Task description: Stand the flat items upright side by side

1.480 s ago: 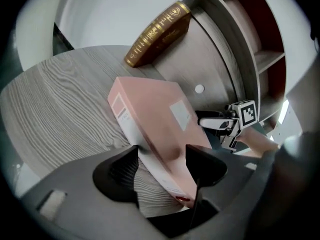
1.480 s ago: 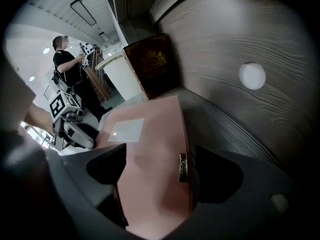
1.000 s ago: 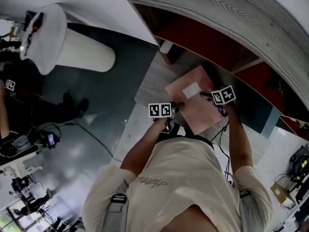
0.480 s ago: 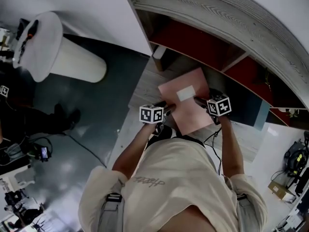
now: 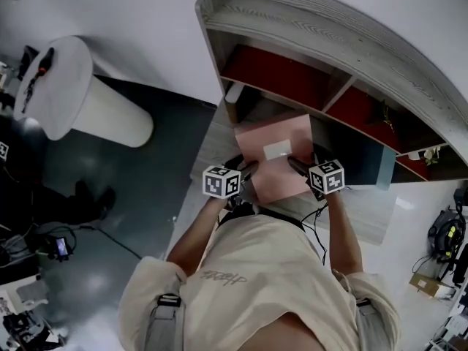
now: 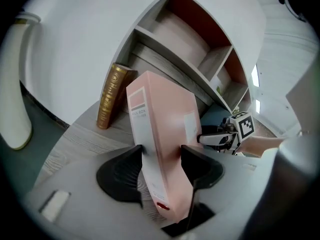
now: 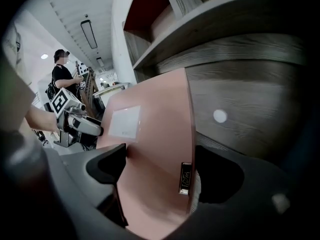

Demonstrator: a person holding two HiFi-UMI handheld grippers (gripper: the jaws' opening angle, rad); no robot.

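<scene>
A pink file box (image 5: 274,158) with a white label is held in the air between both grippers, in front of the curved shelf unit (image 5: 292,20). My left gripper (image 5: 248,172) has its jaws on the box's spine (image 6: 162,134) and they are closing, pads pressing both faces. My right gripper (image 5: 296,167) is shut on the opposite edge of the box (image 7: 150,149), near a small metal clasp. A gold-brown book (image 6: 110,96) leans upright on the lower shelf board, left of the box. Each gripper shows in the other's view: the right gripper (image 6: 215,139) and the left gripper (image 7: 85,126).
The shelf has red-backed compartments (image 5: 278,68) with wooden dividers. A grey wood-grain shelf board (image 6: 75,134) lies below the box. A white round pedestal table (image 5: 80,86) stands at the left on the dark floor. A person (image 7: 62,76) stands in the background.
Both grippers have carried the pink box closer to the shelf's lower compartment, and the box now sits squarer to the shelf. Both stay on the box.
</scene>
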